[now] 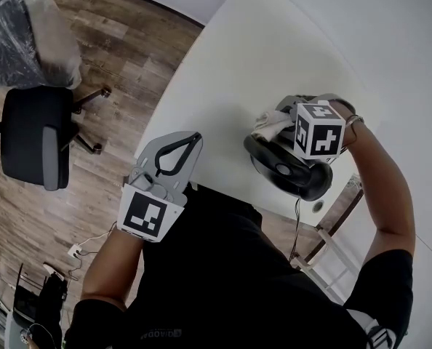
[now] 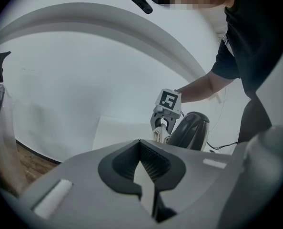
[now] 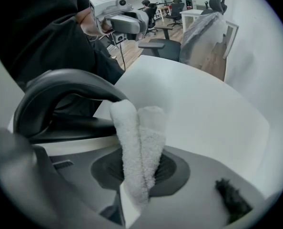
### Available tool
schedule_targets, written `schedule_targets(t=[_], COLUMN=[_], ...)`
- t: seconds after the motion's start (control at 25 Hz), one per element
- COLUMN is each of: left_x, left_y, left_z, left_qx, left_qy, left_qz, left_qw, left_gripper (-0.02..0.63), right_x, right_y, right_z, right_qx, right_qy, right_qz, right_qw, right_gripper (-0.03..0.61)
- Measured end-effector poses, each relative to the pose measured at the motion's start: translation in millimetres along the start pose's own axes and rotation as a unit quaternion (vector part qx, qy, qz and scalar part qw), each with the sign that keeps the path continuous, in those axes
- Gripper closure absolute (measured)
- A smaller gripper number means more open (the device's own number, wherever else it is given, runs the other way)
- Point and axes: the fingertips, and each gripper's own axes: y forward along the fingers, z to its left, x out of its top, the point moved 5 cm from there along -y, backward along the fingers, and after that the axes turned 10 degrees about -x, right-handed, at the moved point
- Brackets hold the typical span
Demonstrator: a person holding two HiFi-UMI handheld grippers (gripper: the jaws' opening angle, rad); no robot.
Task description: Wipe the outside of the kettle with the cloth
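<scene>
A dark kettle [image 1: 289, 169] stands near the front edge of the white table [image 1: 230, 71]. My right gripper [image 1: 273, 122] is at the kettle's top, shut on a folded white cloth [image 1: 268, 127]. In the right gripper view the cloth [image 3: 139, 137] sticks up between the jaws, right beside the kettle's curved black handle [image 3: 60, 85]. My left gripper [image 1: 193, 138] hovers over the table's edge, left of the kettle, shut and holding nothing. The left gripper view shows the kettle [image 2: 191, 130] and the right gripper [image 2: 161, 128] some way ahead of the closed jaws.
A black office chair [image 1: 38, 137] and a plastic-wrapped chair [image 1: 20, 35] stand on the wooden floor left of the table. The kettle's cable [image 1: 297, 224] hangs off the table's front edge. A power strip [image 1: 74, 251] lies on the floor.
</scene>
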Motion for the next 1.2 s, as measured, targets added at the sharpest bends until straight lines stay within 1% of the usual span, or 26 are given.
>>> schedule_targets(t=[0.32,0.72,0.92,1.08,1.2], left_x=[-5.0,-4.4,-2.5,3.2,8.9], left_y=[-1.0,-20.0,-27.9,-32.8,-38.0], left_z=[5.4,29.9,37.9,46.6,48.9], left_qx=[-0.001,0.001,-0.01,-0.024,-0.033], left_qy=[-0.013,-0.016,-0.009,0.005,0.016], left_qz=[0.002,0.005,0.007,0.009,0.008], left_qw=[0.9999,0.9999,0.9999,0.9997,0.9993], left_gripper=[0.607,0.607,0.607,0.607,0.607], right_x=[-5.7,-1.4,-0.1,-1.6,-1.4], right_y=[27.8,51.4,55.3,59.9,60.3], right_z=[-2.8,-14.5,-14.3,-17.1,-18.2], right_qx=[0.024,0.045,0.048,0.053,0.049], right_qy=[0.005,0.01,0.015,0.022,0.019], right_qz=[0.015,0.044,0.048,0.039,0.043], right_qw=[1.0,0.998,0.998,0.998,0.998], right_gripper=[0.48,0.481,0.481,0.48,0.481])
